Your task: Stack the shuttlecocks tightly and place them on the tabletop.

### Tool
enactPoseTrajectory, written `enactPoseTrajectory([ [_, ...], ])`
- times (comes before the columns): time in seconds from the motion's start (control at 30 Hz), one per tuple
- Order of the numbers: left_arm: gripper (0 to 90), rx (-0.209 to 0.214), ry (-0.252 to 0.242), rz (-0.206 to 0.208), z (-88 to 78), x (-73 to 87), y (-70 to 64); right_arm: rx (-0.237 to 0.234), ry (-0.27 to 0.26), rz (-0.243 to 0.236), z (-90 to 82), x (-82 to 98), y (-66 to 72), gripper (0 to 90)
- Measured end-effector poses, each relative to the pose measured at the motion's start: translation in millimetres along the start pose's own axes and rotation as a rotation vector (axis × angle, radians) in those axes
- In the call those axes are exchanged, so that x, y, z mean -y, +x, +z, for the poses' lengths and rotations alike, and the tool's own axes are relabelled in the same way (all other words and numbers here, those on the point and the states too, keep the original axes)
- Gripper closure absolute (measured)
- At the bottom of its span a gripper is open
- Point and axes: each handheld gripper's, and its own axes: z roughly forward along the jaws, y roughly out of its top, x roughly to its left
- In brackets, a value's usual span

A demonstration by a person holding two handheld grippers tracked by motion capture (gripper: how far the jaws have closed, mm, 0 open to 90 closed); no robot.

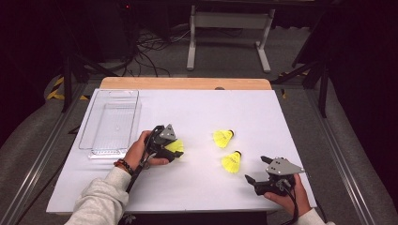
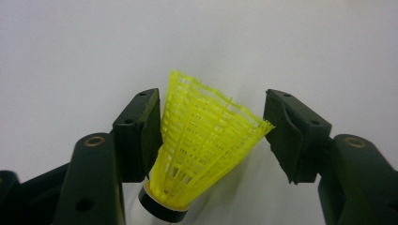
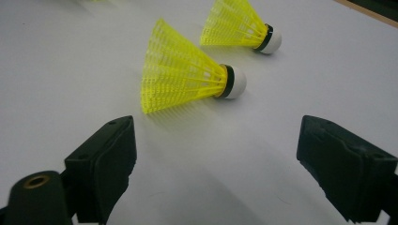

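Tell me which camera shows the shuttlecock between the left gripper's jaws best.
The left gripper view: the shuttlecock sits large between the open jaws, touching one, its skirt mesh and dark base band clear. In the high view it is a small yellow patch at the left gripper.

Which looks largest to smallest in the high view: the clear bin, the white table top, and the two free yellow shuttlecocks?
1. White table top
2. Clear bin
3. The far shuttlecock and near shuttlecock look alike; not ranked.
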Motion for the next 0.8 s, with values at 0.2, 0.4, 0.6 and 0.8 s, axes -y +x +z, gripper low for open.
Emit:
enactPoseTrajectory([
  [0.2,44.1,0.014,-0.005,0.032,-4.7,0.3,-1.2,0.002,-0.005,0.002,-1.0,0.0,-0.7,13.3],
  [0.4,35.7,0.005,-0.009,0.031,-5.2,0.2,-1.5,0.004,-0.006,0.002,-1.5,-0.1,-0.9,13.2],
  [0.6,31.8,0.004,-0.031,0.047,-6.7,-1.4,-4.4,0.004,-0.007,0.002,-1.6,-0.3,-0.6,13.2],
  [0.8,30.2,0.041,-0.046,0.080,-8.2,-2.9,-7.9,0.001,-0.008,0.002,-1.1,-0.4,-0.3,13.0],
])
